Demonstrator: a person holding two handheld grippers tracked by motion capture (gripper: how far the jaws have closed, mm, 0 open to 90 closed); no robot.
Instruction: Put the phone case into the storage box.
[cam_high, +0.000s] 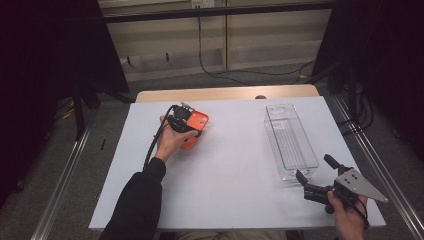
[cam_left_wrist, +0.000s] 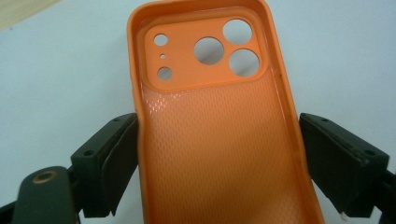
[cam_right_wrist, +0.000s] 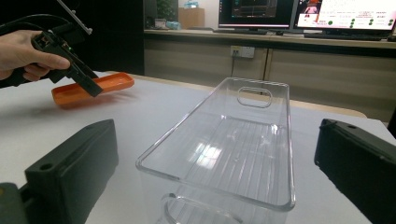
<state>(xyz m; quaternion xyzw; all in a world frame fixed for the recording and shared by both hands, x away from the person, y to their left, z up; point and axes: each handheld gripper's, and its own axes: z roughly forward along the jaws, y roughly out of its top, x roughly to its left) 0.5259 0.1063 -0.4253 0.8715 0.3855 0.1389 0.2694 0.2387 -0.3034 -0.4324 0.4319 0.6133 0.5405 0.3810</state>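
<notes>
Left gripper jaws clamped across the long edges of the orange phone case, judged light and flexible; right gripper jaws apart

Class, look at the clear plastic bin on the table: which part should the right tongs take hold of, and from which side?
Probably the near short end wall of the clear bin, approached from the person's side, where the open right tongs sit. That wall is thin, upright and has a handle cutout; the bin's width roughly fills the gap between the jaws.
</notes>
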